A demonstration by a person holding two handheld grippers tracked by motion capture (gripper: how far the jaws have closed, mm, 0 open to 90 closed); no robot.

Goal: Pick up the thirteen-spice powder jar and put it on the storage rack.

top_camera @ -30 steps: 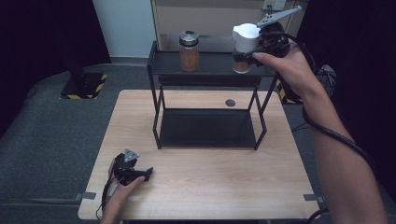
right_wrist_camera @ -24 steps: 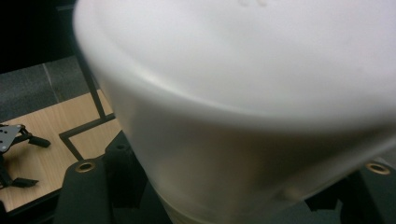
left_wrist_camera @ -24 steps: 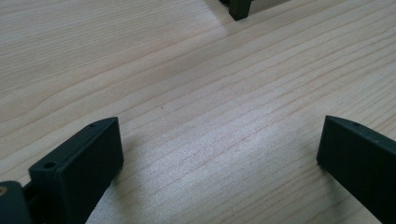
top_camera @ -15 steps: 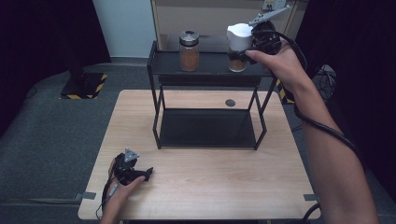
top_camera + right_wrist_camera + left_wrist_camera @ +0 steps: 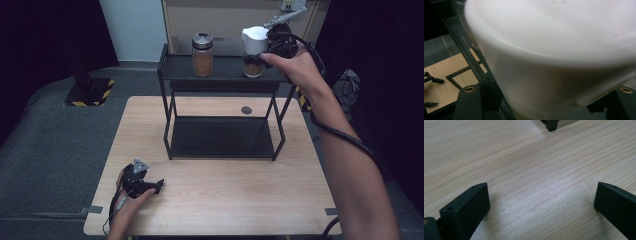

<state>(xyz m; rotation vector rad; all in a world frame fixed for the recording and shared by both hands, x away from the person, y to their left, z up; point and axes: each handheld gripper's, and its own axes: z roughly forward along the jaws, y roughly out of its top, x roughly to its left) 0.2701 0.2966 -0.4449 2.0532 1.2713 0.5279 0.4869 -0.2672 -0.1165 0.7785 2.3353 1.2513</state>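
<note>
- Here, the white-lidded jar [image 5: 254,52] is clamped in the right tongs [image 5: 265,50] on the black shelf [image 5: 220,75];
- the left tongs [image 5: 156,185] are spread wide, laid on the desk [image 5: 220,200].

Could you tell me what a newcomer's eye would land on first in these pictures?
Probably the right tool, shut on a white-lidded jar of brownish contents at the right end of the black rack's top shelf. A second jar with a metal lid stands to its left on that shelf. Near the table's front left corner, the left tool rests open on the wood.
</note>
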